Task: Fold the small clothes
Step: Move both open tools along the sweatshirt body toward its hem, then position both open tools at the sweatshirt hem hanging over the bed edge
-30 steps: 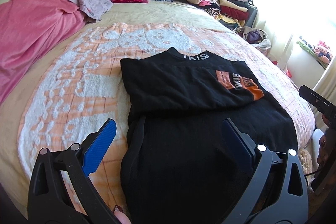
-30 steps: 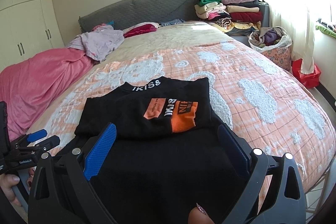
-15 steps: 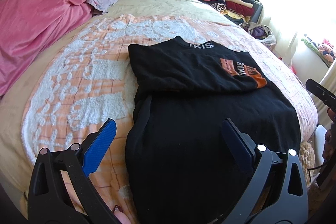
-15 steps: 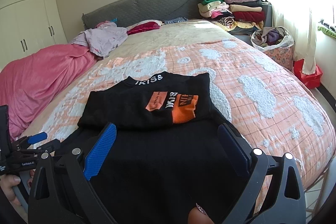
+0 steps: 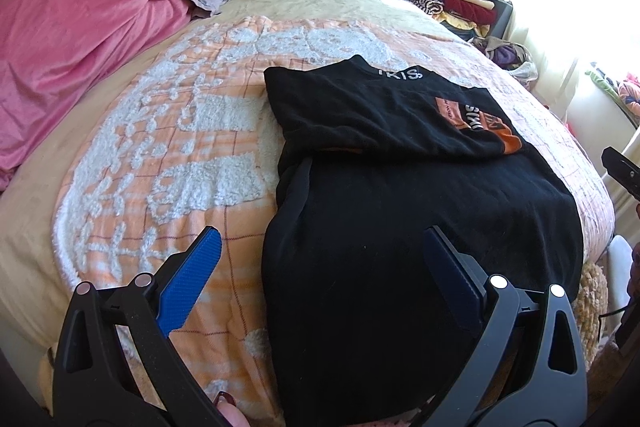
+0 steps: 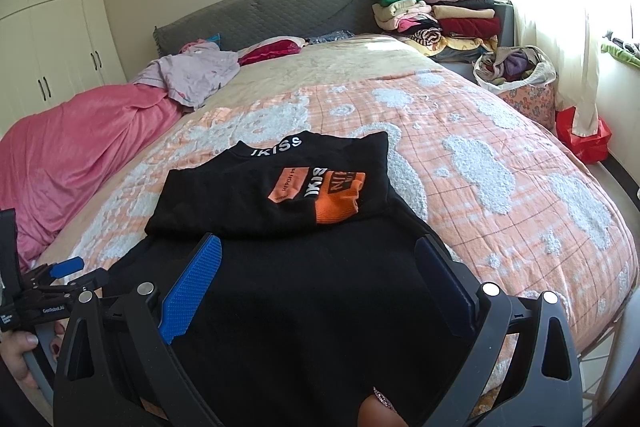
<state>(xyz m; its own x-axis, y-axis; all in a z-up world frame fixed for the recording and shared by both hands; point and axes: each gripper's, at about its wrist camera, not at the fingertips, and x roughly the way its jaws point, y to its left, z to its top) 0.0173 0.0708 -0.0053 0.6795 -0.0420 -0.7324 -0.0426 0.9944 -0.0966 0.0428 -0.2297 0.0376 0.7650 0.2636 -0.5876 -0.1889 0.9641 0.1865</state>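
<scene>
Black shirt (image 5: pixel 400 195) half-folded near bed's (image 5: pixel 160 131) foot edge.

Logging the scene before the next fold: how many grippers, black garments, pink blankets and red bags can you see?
Grippers: 2, the left gripper and the right gripper, both open and empty
Black garment: 1, top part folded over
Pink blanket: 1
Red bag: 1
Total: 5
</scene>
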